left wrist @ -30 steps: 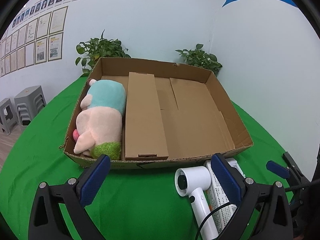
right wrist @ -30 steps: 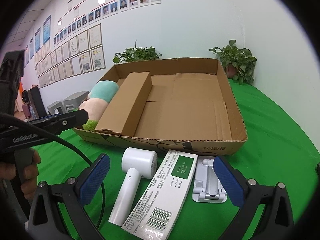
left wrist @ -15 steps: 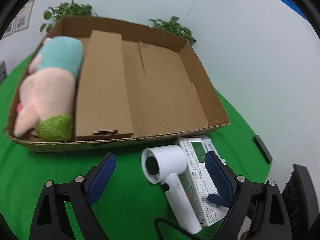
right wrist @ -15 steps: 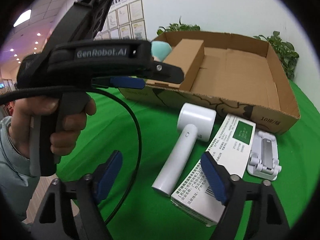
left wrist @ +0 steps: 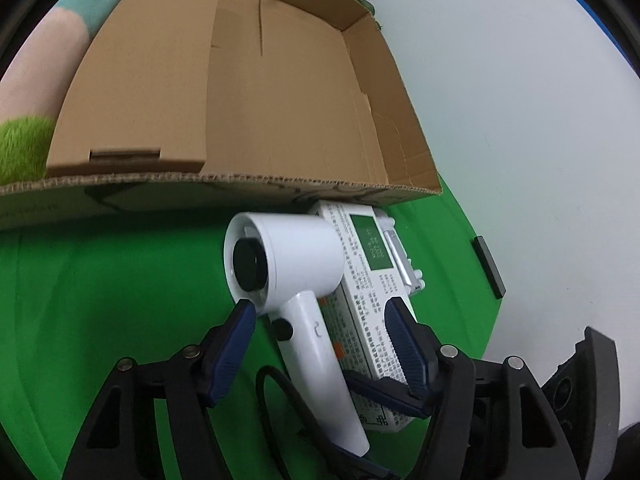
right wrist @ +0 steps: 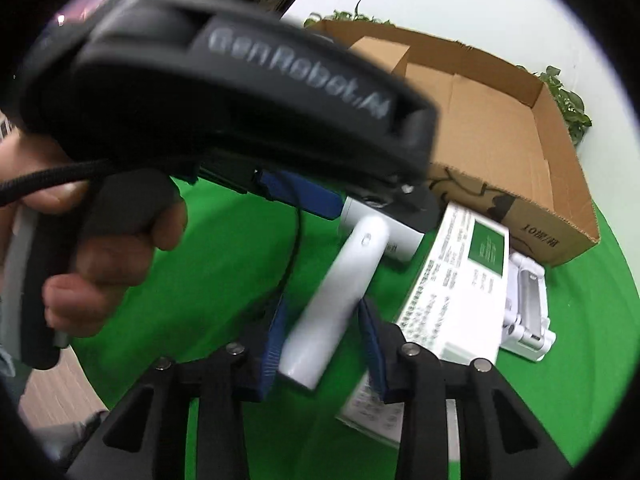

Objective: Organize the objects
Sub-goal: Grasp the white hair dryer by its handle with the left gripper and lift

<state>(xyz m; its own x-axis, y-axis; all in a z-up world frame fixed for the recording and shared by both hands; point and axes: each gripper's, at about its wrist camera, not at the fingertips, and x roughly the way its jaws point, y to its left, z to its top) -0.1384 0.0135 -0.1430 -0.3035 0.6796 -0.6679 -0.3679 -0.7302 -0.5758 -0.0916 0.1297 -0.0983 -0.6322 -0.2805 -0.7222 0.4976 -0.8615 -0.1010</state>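
A white hair dryer lies on the green table in front of the cardboard box, beside a white carton with a green label. My left gripper straddles the top of the dryer's handle. Its jaws are closing, with gaps still beside the handle, and its right pad hangs over the white carton. In the right wrist view my right gripper is closing on the lower end of the dryer's handle, both pads against it. The left gripper's blue finger sits by the dryer's head.
The box holds a plush toy and a long brown carton. A white folding stand lies right of the labelled carton. A small black bar lies near the table's right edge. A person's hand grips the left tool.
Both grippers have sunk and tilted down onto the hair dryer, and both pairs of jaws have narrowed. The right jaws went from wide apart to hugging the handle's end.
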